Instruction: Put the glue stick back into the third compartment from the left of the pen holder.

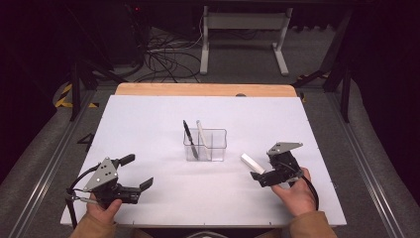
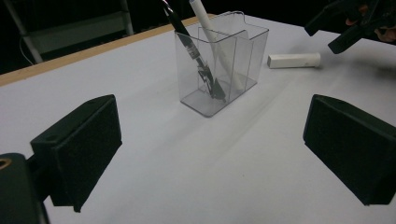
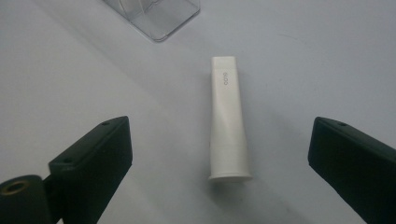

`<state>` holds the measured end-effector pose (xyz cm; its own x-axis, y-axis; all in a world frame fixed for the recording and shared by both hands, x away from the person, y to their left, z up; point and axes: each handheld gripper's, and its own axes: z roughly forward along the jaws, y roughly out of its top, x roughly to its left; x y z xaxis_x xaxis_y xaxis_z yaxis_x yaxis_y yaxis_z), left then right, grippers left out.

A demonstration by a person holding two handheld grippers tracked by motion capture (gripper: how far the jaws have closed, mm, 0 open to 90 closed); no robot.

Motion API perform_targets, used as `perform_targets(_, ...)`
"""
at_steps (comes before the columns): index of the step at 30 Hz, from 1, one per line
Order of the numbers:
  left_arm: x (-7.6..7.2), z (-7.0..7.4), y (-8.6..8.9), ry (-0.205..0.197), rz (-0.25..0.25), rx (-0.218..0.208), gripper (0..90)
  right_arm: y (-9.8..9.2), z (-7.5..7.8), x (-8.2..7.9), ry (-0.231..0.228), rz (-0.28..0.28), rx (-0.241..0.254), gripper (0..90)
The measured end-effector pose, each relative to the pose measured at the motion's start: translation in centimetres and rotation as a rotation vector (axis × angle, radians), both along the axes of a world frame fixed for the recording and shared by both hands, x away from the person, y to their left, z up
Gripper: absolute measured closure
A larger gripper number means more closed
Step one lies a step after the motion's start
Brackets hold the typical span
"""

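Lying flat on the white tabletop (image 1: 163, 119): a small white tube (image 3: 227, 121), right of centre in the high view, just right of the clear holder (image 1: 206, 145) and apart from it. Long axis on a diagonal there, from upper left to lower right, lower end toward the right gripper (image 1: 258, 174). In the right gripper view, long axis near vertical through the middle of the frame: flat square-cut end toward the top, round flared cap end toward the bottom. In the left gripper view, lying almost level at upper right, behind the holder.

Plain matt white all over, narrow and flat at the far end, swelling gently toward the cap, with a short line of grey print near the flat end, too small to read. Faint shadow under the cap end.

Right gripper: jaws spread wide, one at either lower corner of its own view, tube lying in the gap between them, pads clear of it on both sides, nothing gripped. Held from the lower right of the high view.

Left gripper (image 1: 143, 173): at lower left of the high view, jaws wide apart, bare tabletop between them, nothing held, well apart from the tube.

Inside the holder: a black pen (image 1: 190, 139) and a white pen (image 1: 201, 134), both leaning, tips down, in its left compartment.
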<state>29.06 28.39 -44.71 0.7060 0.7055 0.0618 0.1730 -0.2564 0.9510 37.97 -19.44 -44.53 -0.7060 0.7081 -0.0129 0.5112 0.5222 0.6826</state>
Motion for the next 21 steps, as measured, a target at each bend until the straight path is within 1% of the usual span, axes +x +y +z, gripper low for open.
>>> perform_targets(2,0.0,0.0,0.0,0.001,0.0,0.0,4.9,0.0,0.0,0.0,0.011,0.008,-0.008,10.4)
perform_targets(5,0.0,0.0,0.0,0.008,-0.001,-0.002,4.9,0.2,-0.1,0.1,0.019,0.007,-0.032,14.0)
perform_targets(6,0.0,0.0,0.0,0.006,-0.001,-0.001,4.9,0.3,-0.2,0.1,0.023,0.008,-0.033,15.1)
perform_targets(8,0.0,0.0,0.0,0.001,0.001,0.0,4.9,0.4,-0.3,0.2,0.031,0.002,-0.059,17.4)
perform_targets(11,0.0,0.0,0.0,0.002,0.001,0.0,4.9,0.4,-0.4,0.4,0.036,0.001,-0.068,23.2)
perform_targets(13,-0.1,0.0,0.0,0.006,-0.001,-0.002,5.0,0.4,-0.5,0.5,0.048,-0.001,-0.073,26.2)
perform_targets(17,-0.1,0.0,0.0,0.007,0.0,0.0,5.0,0.6,-0.8,0.7,0.059,0.004,-0.091,30.1)
perform_targets(21,0.0,0.0,0.0,0.007,0.0,0.0,5.1,0.8,-1.1,0.9,0.058,0.012,-0.108,34.8)
